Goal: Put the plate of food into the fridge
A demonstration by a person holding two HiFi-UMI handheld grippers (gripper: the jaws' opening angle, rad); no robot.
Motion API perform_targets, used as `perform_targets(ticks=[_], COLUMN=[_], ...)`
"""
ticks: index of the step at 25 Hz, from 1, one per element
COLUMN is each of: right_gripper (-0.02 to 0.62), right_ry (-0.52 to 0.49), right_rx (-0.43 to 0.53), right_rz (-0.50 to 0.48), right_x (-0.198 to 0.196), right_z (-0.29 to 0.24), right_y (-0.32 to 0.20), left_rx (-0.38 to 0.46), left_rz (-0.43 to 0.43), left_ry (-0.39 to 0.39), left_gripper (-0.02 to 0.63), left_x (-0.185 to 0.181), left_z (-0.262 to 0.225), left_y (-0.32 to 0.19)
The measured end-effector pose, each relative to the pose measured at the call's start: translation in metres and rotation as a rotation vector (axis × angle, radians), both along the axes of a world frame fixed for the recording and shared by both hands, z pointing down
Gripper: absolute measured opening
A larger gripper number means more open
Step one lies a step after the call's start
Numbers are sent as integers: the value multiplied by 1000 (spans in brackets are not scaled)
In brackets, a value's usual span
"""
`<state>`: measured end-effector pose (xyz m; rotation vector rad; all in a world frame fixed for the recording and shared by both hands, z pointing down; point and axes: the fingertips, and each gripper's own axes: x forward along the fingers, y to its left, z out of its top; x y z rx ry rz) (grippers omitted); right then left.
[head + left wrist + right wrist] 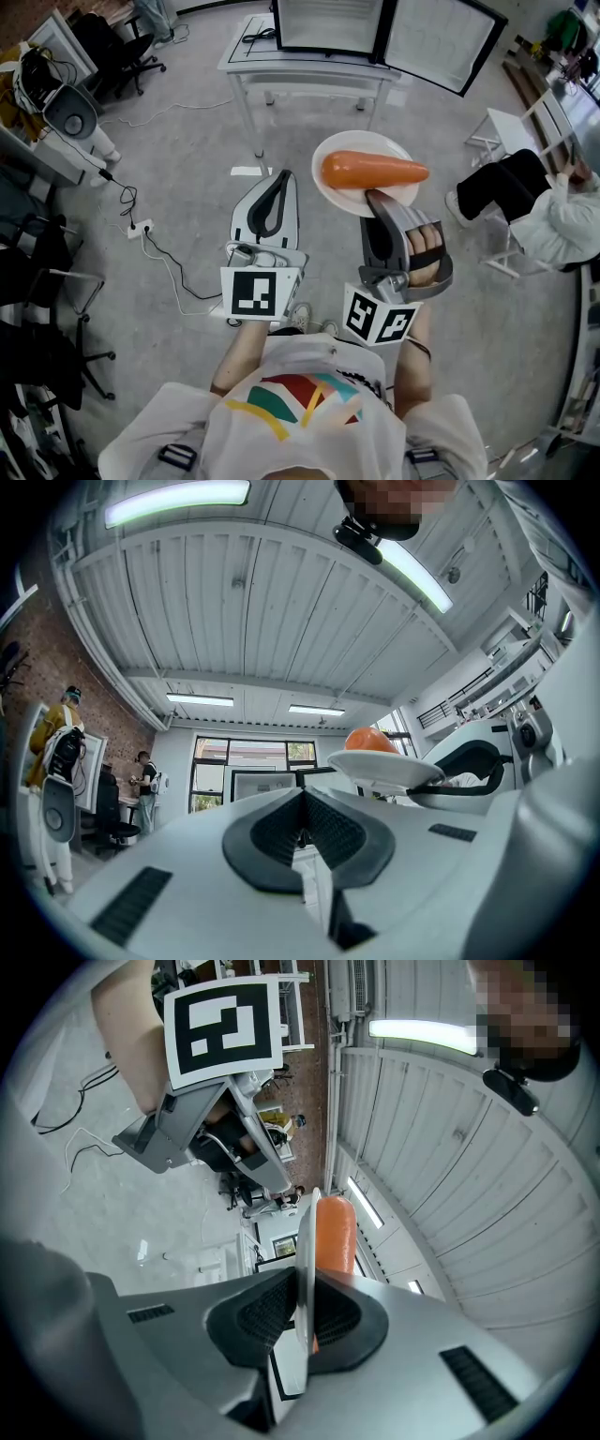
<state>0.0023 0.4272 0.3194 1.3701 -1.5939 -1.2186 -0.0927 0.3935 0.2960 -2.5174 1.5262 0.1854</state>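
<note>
A white plate [349, 195] carrying an orange carrot [373, 171] is held level in front of me, with my right gripper [373, 197] shut on its near rim. In the right gripper view the plate [305, 1241] stands edge-on between the pads, the carrot [335, 1232] beside it. My left gripper [285, 176] hangs to the left of the plate, shut and holding nothing. In the left gripper view its jaws [302, 803] meet, and the plate [384, 766] with the carrot [370, 740] shows to the right. The small fridge [328, 23] stands ahead on a white table [309, 66], its door [441, 42] swung open to the right.
A person sits on a chair at the right [534, 197]. Cables and a power strip [141, 230] lie on the grey floor at the left. Black office chairs [47, 281] and equipment line the left side.
</note>
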Motion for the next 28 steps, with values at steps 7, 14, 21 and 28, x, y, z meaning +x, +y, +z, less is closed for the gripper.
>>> perform_targets(ticks=[7, 14, 21, 28], right_gripper=[29, 29, 29, 30], right_ry=[1, -10, 11, 1], right_rx=[4, 11, 9, 7], right_rz=[-15, -43, -61, -51], right_x=[3, 19, 35, 44], right_z=[-1, 0, 4, 8], right_y=[5, 15, 29, 22], left_rx=[5, -9, -22, -34], left_rz=[-26, -42, -75, -77], left_ry=[-3, 2, 22, 28], left_gripper=[6, 6, 6, 6], left_x=[-4, 9, 17, 17], left_z=[-2, 8, 17, 22], left_y=[8, 20, 37, 23])
